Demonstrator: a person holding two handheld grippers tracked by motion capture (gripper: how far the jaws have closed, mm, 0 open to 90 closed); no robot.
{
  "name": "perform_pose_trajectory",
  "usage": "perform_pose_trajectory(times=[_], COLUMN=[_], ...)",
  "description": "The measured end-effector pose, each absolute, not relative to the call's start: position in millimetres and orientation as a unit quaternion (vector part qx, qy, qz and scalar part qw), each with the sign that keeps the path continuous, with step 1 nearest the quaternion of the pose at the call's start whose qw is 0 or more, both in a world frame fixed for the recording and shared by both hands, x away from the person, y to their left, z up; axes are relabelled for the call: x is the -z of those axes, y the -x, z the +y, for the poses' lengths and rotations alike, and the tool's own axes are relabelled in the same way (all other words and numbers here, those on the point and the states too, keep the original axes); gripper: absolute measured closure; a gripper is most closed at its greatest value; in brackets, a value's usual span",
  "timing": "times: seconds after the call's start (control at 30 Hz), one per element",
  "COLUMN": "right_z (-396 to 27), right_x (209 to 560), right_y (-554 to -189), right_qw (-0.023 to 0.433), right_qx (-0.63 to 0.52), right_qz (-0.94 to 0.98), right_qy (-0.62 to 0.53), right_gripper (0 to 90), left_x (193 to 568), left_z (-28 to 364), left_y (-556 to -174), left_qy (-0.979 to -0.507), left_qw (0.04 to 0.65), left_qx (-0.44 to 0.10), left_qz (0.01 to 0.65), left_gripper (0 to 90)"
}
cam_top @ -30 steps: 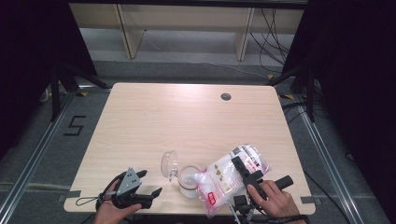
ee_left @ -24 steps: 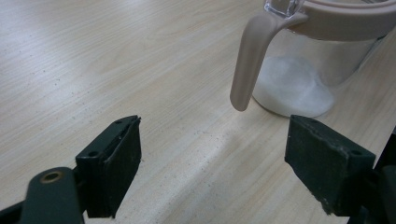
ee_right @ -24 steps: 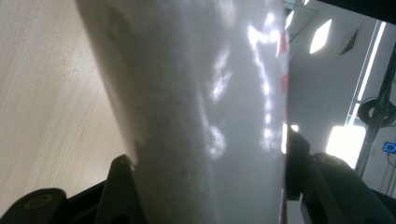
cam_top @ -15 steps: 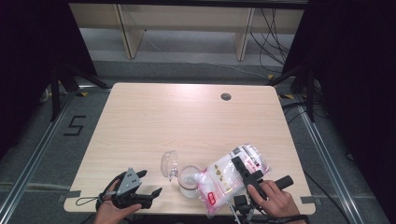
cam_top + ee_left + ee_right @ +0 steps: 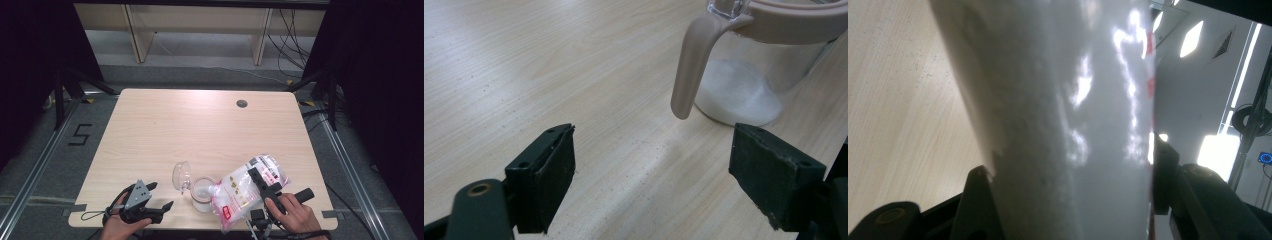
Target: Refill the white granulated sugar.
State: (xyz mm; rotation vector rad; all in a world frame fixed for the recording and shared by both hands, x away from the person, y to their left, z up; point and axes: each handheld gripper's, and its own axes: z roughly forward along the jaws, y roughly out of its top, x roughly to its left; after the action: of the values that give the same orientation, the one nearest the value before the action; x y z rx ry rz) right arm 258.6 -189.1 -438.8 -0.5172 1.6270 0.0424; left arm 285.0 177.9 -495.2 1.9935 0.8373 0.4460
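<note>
Pouring setup: right gripper (image 5: 260, 182) has its jaws clamped around the bag of white granules (image 5: 245, 192), tipped so its corner sits over the open jar (image 5: 202, 194). Left gripper (image 5: 159, 197) rests empty, jaws wide, just beside the jar's handle (image 5: 691, 65), probably ready to steady it. Hinged lid (image 5: 181, 176) stands flipped back.

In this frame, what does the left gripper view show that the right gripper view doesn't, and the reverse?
Left gripper view alone: the left gripper with open jaws and nothing between them, and the clear jar with a beige handle and white powder at its bottom. Right gripper view alone: the right gripper clamped on a glossy plastic bag of white grains, and ceiling lights behind. Both share the pale wooden table.
</note>
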Motion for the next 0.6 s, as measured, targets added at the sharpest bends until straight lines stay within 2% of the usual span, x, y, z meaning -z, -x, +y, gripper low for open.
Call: perform_pose_trajectory(times=[0.6], right_z=[-188.7], right_x=[438.0], right_y=[-258.0], right_qw=[0.655], right_qx=[-0.014], right_qz=[0.72], right_qy=[0.228], right_gripper=[52.7], left_x=[495.4], left_z=[177.8], left_y=[-285.0], left_qy=[-0.806], left_qw=[0.451], left_qx=[-0.183], left_qz=[0.337], left_gripper=[18.5])
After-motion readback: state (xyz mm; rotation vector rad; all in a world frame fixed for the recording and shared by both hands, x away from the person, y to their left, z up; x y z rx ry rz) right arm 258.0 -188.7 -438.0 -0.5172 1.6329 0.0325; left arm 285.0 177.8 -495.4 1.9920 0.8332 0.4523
